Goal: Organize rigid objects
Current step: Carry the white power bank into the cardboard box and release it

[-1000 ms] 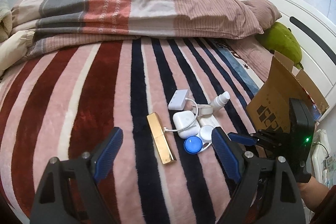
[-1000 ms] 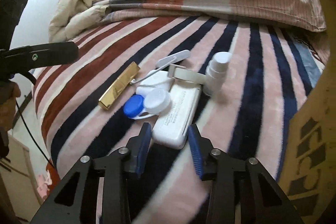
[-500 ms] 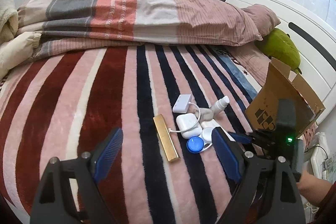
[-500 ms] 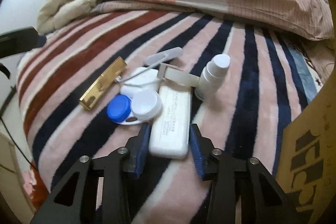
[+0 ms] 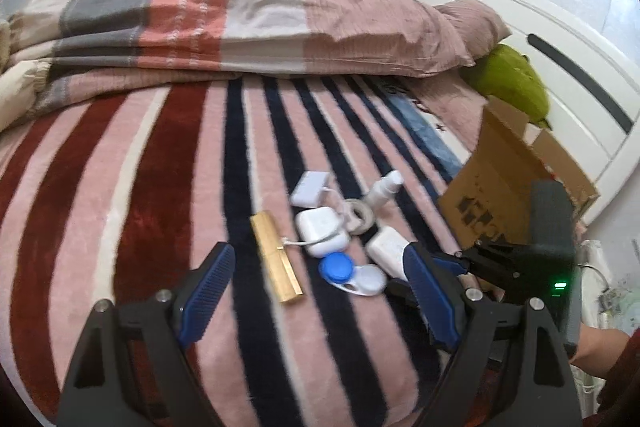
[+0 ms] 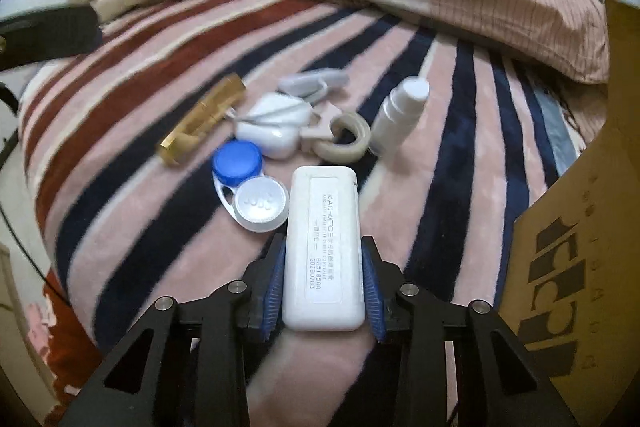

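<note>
Seven small rigid items lie grouped on the striped blanket (image 5: 168,187) of a bed, and one of them, the white rectangular case (image 6: 323,251), sits between the blue pads of the right gripper (image 6: 323,287), whose jaws stand narrow and clamp its two long sides near the lower end; the printed label on the case faces up. In the right wrist view the contact lens case (image 6: 250,183), with one blue cap and one clear white cap, lies just beside the left edge of the white rectangular case. Beyond it rests the white earbud case (image 6: 272,129), with a thin white cable running across its top toward the white adapter (image 6: 312,82) further back. The gold bar (image 6: 202,123) lies at an angle to the left of the earbud case, close to it. The tape roll (image 6: 347,143) lies flat to the right of the earbud case, and the white spray bottle (image 6: 400,115) lies tilted just beside the roll on its right. The cardboard box (image 6: 568,247) stands at the right edge of the bed, near the group and apart from it. The left gripper (image 5: 316,291) hovers above the blanket with its jaws wide apart and nothing between the pads; in the left wrist view the gold bar and the contact lens case appear in the gap between its fingers, lower on the blanket. A folded duvet (image 5: 240,19) lies across the far end of the bed
</note>
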`<state>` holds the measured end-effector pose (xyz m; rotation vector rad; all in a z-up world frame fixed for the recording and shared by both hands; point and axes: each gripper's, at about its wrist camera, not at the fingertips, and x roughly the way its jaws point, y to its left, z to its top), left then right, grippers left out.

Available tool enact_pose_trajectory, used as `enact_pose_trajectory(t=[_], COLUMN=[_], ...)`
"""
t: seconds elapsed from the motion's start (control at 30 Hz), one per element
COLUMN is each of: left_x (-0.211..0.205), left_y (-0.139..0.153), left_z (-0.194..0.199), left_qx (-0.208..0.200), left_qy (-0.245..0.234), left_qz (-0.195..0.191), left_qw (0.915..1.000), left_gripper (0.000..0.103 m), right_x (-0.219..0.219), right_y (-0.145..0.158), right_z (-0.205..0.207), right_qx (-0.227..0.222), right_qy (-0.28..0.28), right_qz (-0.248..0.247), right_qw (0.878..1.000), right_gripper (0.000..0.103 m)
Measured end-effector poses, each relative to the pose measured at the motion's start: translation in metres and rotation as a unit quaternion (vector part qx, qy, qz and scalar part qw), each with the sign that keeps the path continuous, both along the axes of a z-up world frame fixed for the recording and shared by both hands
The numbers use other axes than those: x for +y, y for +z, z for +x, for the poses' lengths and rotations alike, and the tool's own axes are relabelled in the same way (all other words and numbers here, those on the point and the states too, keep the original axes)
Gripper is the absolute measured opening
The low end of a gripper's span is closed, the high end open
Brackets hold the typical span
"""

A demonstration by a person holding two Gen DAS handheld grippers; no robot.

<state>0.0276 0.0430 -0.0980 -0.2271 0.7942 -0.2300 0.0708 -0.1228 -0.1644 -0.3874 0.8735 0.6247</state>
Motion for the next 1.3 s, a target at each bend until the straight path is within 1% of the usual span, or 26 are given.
enact_pose_trajectory(t=[0.1, 0.2, 0.23, 0.27, 0.3, 0.37, 0.4, 0.43, 0.5, 0.6, 0.7, 0.77, 0.9, 1.03, 1.2, 1.23, 1.3], left_x=[-0.008, -0.017, -0.021, -0.026, -0.032, -0.048, -0.056, -0.071, -0.098, -0.137, -0.181, -0.213, -0.249, -0.265, -0.269, -0.267, -0.264], left_y=[0.014, 0.036, 0.045, 0.052, 0.060, 0.075, 0.081, 0.089, 0.100, 0.110, 0.113, 0.110, 0.099, 0.087, 0.079, 0.078, 0.077], left_z=[0.003, 0.007, 0.009, 0.011, 0.014, 0.020, 0.023, 0.028, 0.040, 0.057, 0.079, 0.094, 0.115, 0.128, 0.130, 0.131, 0.131], left_qx=[-0.013, -0.032, -0.038, -0.043, -0.048, -0.058, -0.062, -0.067, -0.067, -0.062, -0.042, -0.021, 0.020, 0.052, 0.074, 0.078, 0.080], left_qy=[-0.028, -0.054, -0.062, -0.070, -0.082, -0.113, -0.125, -0.142, -0.163, -0.194, -0.230, -0.255, -0.280, -0.287, -0.283, -0.281, -0.278], left_qz=[-0.013, -0.021, -0.024, -0.026, -0.029, -0.041, -0.040, -0.035, -0.026, -0.015, -0.007, 0.006, 0.022, 0.036, 0.052, 0.056, 0.058], left_qw=[0.9994, 0.9978, 0.9970, 0.9963, 0.9950, 0.9911, 0.9894, 0.9870, 0.9839, 0.9789, 0.9722, 0.9666, 0.9595, 0.9559, 0.9549, 0.9549, 0.9554], left_gripper=[0.084, 0.084, 0.082, 0.074, 0.070, 0.059, 0.056, 0.050, 0.049, 0.048, 0.048, 0.048, 0.048, 0.048, 0.048, 0.049, 0.059], right_x=[0.006, 0.012, 0.012, 0.011, 0.006, 0.000, -0.007, -0.016, -0.033, -0.068, -0.105, -0.131, -0.165, -0.179, -0.181, -0.184, -0.182], right_y=[0.029, 0.072, 0.083, 0.093, 0.107, 0.123, 0.130, 0.137, 0.147, 0.158, 0.163, 0.162, 0.152, 0.138, 0.127, 0.127, 0.127], right_z=[-0.009, -0.019, -0.021, -0.022, -0.023, -0.025, -0.023, -0.022, -0.015, -0.005, 0.011, 0.020, 0.039, 0.051, 0.060, 0.056, 0.055], right_qx=[-0.015, -0.030, -0.034, -0.039, -0.047, -0.057, -0.061, -0.064, -0.063, -0.068, -0.055, -0.044, -0.008, 0.018, 0.032, 0.033, 0.034], right_qy=[0.029, 0.077, 0.086, 0.091, 0.095, 0.094, 0.091, 0.085, 0.076, 0.044, 0.005, -0.023, -0.068, -0.086, -0.091, -0.089, -0.089], right_qz=[0.035, 0.086, 0.097, 0.107, 0.119, 0.130, 0.136, 0.144, 0.157, 0.166, 0.172, 0.169, 0.154, 0.125, 0.077, 0.068, 0.057], right_qw=[0.999, 0.993, 0.991, 0.989, 0.987, 0.985, 0.985, 0.984, 0.983, 0.983, 0.984, 0.984, 0.986, 0.988, 0.992, 0.993, 0.994], right_gripper=[0.031, 0.031, 0.031, 0.031, 0.031, 0.031, 0.031, 0.031, 0.031, 0.031, 0.031, 0.031, 0.031, 0.031, 0.031, 0.031, 0.031])
